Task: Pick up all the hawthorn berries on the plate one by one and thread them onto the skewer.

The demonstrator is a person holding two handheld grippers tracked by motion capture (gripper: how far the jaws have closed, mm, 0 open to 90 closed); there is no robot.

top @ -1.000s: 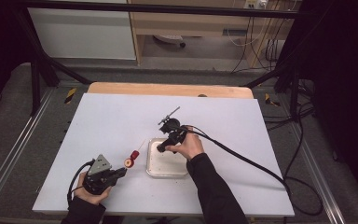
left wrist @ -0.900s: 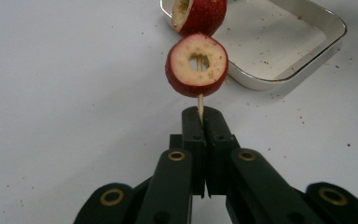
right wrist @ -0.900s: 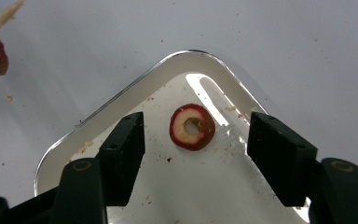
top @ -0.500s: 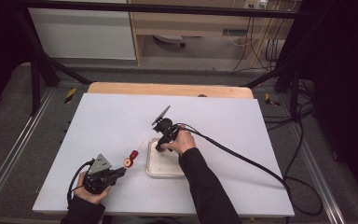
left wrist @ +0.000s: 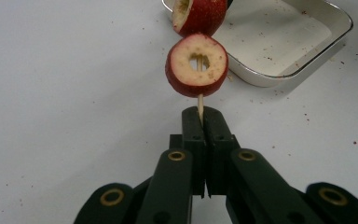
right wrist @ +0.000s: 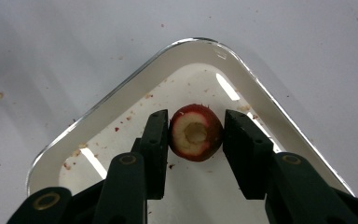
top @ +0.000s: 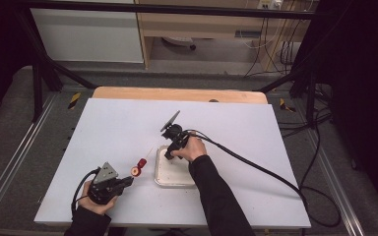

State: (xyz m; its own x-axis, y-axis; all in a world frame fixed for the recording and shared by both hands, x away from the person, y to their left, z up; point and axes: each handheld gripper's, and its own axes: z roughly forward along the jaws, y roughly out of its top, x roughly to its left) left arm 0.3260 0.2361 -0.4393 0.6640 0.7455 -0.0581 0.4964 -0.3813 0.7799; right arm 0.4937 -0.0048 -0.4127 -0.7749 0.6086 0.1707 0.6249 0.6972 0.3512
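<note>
**Right jaws closing around a fruit piece in the tray; left gripper holding the skewer**

Table (top: 226, 128): white sheet lying over a wooden top, the person's forearms coming in from the near edge.

Tray (top: 163, 178): shallow, white, metal-rimmed, sitting near the middle of the sheet, speckled with red and tan crumbs inside. In the right gripper view one corner is pointing away from the camera.

Right gripper (right wrist: 196, 134): reaching down into the tray at its far end, jaws standing on either side of a fruit piece (right wrist: 196, 132). The jaws have just been closing. The left-hand pad is touching the skin; a thin gap is showing at the right-hand pad, so the piece is lying between the jaws, not yet squeezed.

Left gripper (left wrist: 200, 114): resting low over the sheet just left of the tray, clenched tight on the skewer (left wrist: 199, 103), a thin pale stick pointing towards the tray.

Fruit piece: small, round, dark red skin, cream flesh, hollow cored centre facing the camera, lying on the tray floor.

Threaded slices: one red-skinned ring (left wrist: 196, 63) sitting on the skewer just beyond the left jaw tips, a second (left wrist: 200, 15) right behind it, over the tray's rim.
</note>
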